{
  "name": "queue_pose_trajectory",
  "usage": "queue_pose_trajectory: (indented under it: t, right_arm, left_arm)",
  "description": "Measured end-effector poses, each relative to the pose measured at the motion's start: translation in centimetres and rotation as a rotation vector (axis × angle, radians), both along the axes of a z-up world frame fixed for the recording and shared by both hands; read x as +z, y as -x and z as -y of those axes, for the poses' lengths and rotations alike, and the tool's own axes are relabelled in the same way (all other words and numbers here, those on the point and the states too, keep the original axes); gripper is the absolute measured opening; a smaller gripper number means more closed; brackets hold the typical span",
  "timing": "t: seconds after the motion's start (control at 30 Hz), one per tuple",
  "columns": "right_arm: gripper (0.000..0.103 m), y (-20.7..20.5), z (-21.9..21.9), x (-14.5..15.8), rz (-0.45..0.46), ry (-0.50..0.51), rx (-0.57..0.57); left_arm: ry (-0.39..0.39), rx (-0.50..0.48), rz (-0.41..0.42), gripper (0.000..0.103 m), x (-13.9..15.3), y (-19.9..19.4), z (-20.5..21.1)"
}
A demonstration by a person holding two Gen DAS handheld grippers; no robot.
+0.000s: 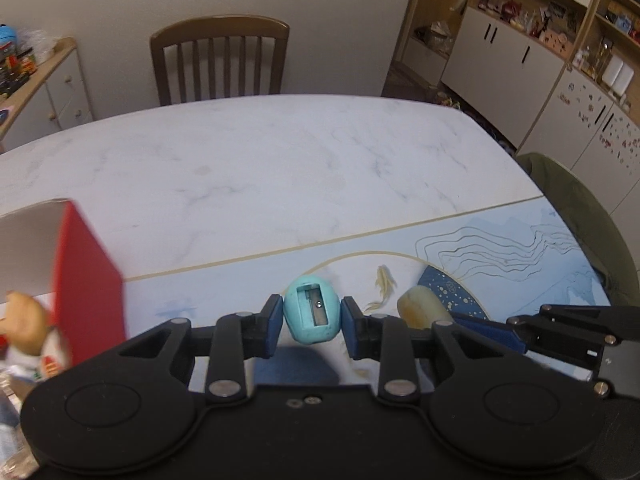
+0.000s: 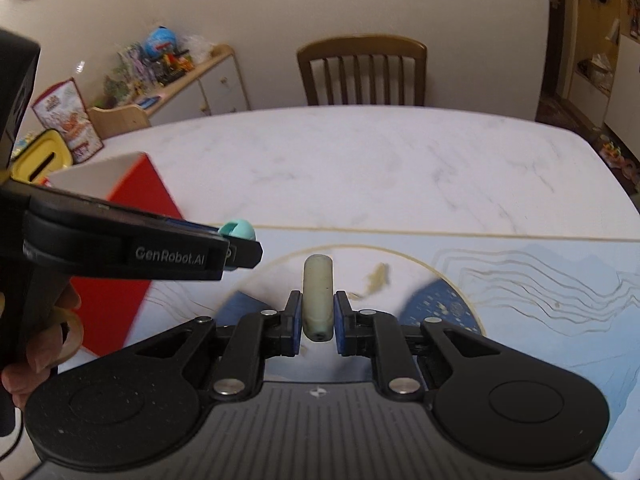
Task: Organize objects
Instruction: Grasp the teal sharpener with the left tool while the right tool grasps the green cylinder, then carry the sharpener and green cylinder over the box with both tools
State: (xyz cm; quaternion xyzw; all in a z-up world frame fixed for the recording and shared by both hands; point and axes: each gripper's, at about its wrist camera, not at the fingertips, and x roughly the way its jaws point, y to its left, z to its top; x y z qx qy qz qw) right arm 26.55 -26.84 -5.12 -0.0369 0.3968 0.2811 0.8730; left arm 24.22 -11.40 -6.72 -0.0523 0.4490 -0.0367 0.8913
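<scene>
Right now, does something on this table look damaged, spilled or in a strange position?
Nothing stands out. The left gripper holds a teal pencil sharpener, the right gripper holds a pale cylinder, and both look intact. The red box stands upright beside the mat, which lies flat.

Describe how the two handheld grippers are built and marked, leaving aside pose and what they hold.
Both the left gripper and the right gripper are matte black, with two round housings, silver pivot screws on linkage arms, and blue pads on the fingers. The left one's side reads GenRobot.AI in pale letters. The right one's base is ribbed grey.
</scene>
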Motion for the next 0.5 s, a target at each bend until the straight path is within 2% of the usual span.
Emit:
queue_pose_trajectory:
  t: [0.3,0.5]
  right_arm:
    - [0.015,3.3,-6.1,4.4,0.051,-0.048,0.112]
    - [0.015,4.7,-11.0,5.6,0.07,-0.058,0.183]
  left_arm:
    - [0.02,0.079,0.053,0.029,3.5,4.2,-6.3]
    - [0.008,0.149,0.073,0.029,4.9,6.7,-11.5]
